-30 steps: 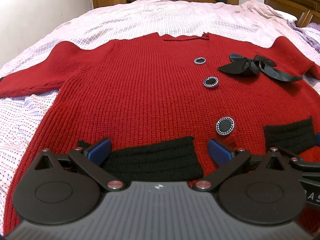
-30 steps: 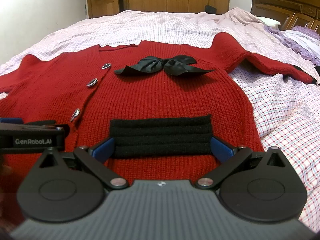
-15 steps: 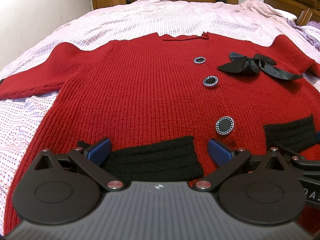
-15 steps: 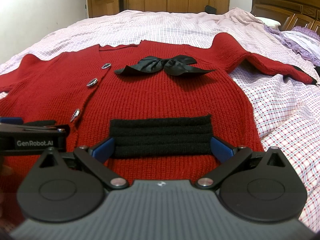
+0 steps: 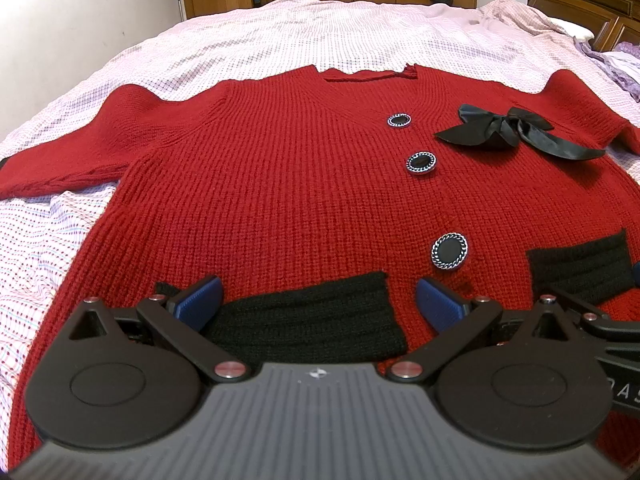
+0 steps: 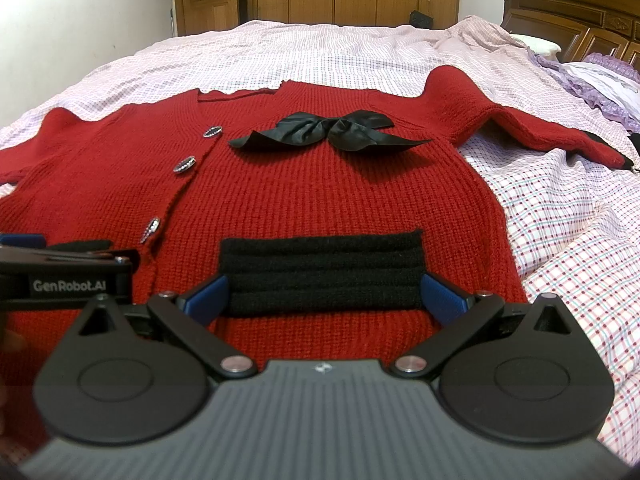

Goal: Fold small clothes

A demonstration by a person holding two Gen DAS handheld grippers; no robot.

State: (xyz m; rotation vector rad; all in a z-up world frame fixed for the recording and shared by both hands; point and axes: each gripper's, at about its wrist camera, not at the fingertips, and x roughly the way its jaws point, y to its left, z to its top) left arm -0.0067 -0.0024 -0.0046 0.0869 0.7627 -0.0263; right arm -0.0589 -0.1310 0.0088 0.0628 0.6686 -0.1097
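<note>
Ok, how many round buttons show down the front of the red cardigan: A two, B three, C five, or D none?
B: the left wrist view shows three black, silver-rimmed buttons in a line down the red cardigan, beside the black bow.

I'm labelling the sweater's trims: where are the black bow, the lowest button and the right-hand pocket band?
bow (image 6: pixel 334 131): right wrist view, on its knot.
lowest button (image 5: pixel 449 251): left wrist view, its black centre.
pocket band (image 6: pixel 322 274): right wrist view, mid-band.
</note>
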